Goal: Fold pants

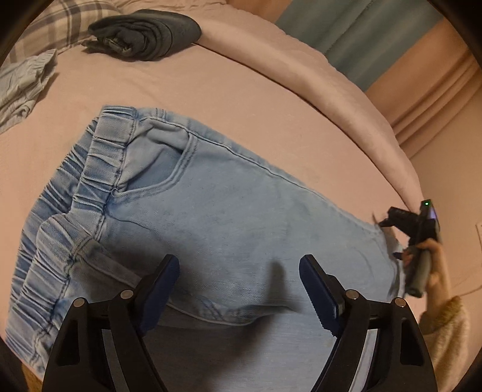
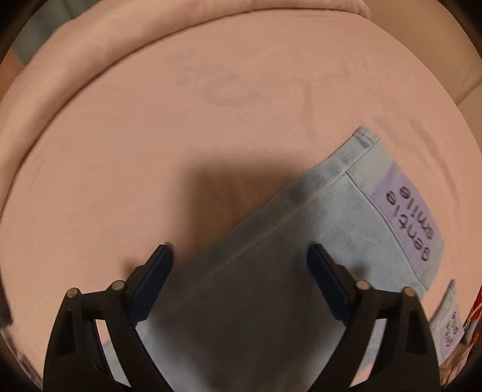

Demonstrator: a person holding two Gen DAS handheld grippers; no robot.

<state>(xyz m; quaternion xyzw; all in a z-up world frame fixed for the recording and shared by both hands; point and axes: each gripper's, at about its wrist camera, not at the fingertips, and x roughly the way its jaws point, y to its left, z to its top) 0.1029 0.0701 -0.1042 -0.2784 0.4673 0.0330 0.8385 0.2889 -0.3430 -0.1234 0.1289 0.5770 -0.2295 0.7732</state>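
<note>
Pants (image 1: 229, 217): light-blue washed denim, elastic gathered waistband, curved front pocket seam, lying flat on the bed (image 1: 211, 87), which has a pink cover. Waistband end lies ahead-left of the left tool (image 1: 239, 289); the legs run rightward under and past it. Fabric mostly smooth, with a soft ridge just below the left tool's tips.

Leg end (image 2: 346, 211), right wrist view: hem stitched, with a lilac patch (image 2: 406, 211) printed "gentle smile" ahead-right of the right tool (image 2: 241, 286). A second small piece with the same lilac label shows at the far right edge; whether it is the other leg I cannot tell.

Left tool: jaws wide, above the denim, nothing gripped. Right tool: jaws wide, straddling the leg's edge from above; pads not pressing the cloth. In the left wrist view the right tool (image 1: 391, 238) is at the leg end, held by a hand (image 1: 433, 259) in a knit sleeve.

Beyond the waistband: a dark folded garment (image 1: 144, 36), a pale striped garment (image 1: 24, 84), a plaid cloth (image 1: 60, 27).
</note>
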